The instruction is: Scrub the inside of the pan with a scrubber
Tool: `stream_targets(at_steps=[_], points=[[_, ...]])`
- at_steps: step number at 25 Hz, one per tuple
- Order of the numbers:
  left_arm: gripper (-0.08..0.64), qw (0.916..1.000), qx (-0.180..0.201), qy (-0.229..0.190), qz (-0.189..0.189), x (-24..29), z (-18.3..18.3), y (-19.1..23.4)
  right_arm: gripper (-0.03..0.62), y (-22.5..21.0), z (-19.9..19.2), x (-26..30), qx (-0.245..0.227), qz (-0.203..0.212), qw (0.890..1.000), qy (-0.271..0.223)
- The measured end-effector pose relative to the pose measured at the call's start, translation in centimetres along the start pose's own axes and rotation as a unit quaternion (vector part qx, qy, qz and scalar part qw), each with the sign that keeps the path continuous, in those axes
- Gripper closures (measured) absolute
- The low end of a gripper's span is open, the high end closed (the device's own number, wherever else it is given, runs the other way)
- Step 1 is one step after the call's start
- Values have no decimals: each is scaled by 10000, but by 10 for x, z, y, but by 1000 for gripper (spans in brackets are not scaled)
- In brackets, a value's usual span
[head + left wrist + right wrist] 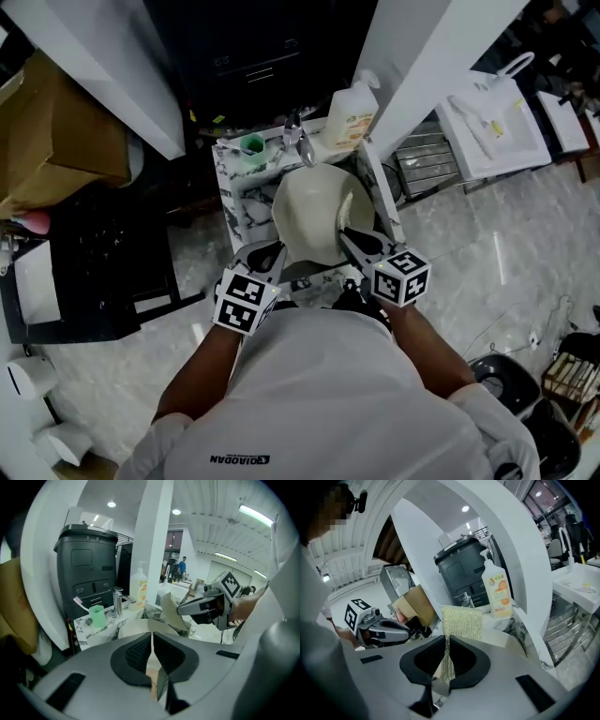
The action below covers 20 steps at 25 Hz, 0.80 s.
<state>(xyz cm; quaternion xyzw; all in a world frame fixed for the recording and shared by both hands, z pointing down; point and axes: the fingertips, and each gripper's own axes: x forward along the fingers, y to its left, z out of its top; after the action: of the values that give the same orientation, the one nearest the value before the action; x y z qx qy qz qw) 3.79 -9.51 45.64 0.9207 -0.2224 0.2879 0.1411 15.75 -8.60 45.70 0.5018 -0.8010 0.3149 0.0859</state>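
Left gripper (270,251), right gripper (349,236), seemingly level

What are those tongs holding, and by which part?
The right tongs pinch the scrubber by one edge; left tongs clamp the pan by its rim.

The pan (309,220) is round, cream-coloured and pale all over. It is lifted and tilted up on edge in front of me, its broad face turned upward toward me. Its near edge is pinched between the closed jaws of my left gripper (152,648).

The scrubber (461,623) is a thin square of glittery yellow-green mesh. It stands upright, its lower edge clamped between the closed jaws of my right gripper (446,656). It sits at the pan's right side, against or just beside the face; I cannot tell which.
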Motion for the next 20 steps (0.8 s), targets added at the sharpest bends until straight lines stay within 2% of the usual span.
stream_targets(at_steps=[4, 7, 10, 13, 16, 20], points=[[543, 9969, -412, 321, 594, 10, -19, 20, 534, -28, 5, 25, -190, 429, 9982, 376], [540, 9924, -630, 544, 901, 17, -32, 30, 534, -47, 6, 43, -332, 629, 9955, 624], [470, 9892, -665, 815, 1018, 25, -44, 29, 534, -64, 5, 58, -397, 724, 9932, 819], [429, 9866, -524, 1220, 949, 36, -68, 20, 534, -74, 1, 73, -489, 834, 9901, 1021], [392, 9837, -402, 1651, 586, 47, -92, 13, 534, -78, -3, 89, -564, 901, 9872, 1193], [363, 9758, -272, 2156, 226, 54, -121, 9, 534, -76, -13, 106, -620, 941, 9843, 1360]])
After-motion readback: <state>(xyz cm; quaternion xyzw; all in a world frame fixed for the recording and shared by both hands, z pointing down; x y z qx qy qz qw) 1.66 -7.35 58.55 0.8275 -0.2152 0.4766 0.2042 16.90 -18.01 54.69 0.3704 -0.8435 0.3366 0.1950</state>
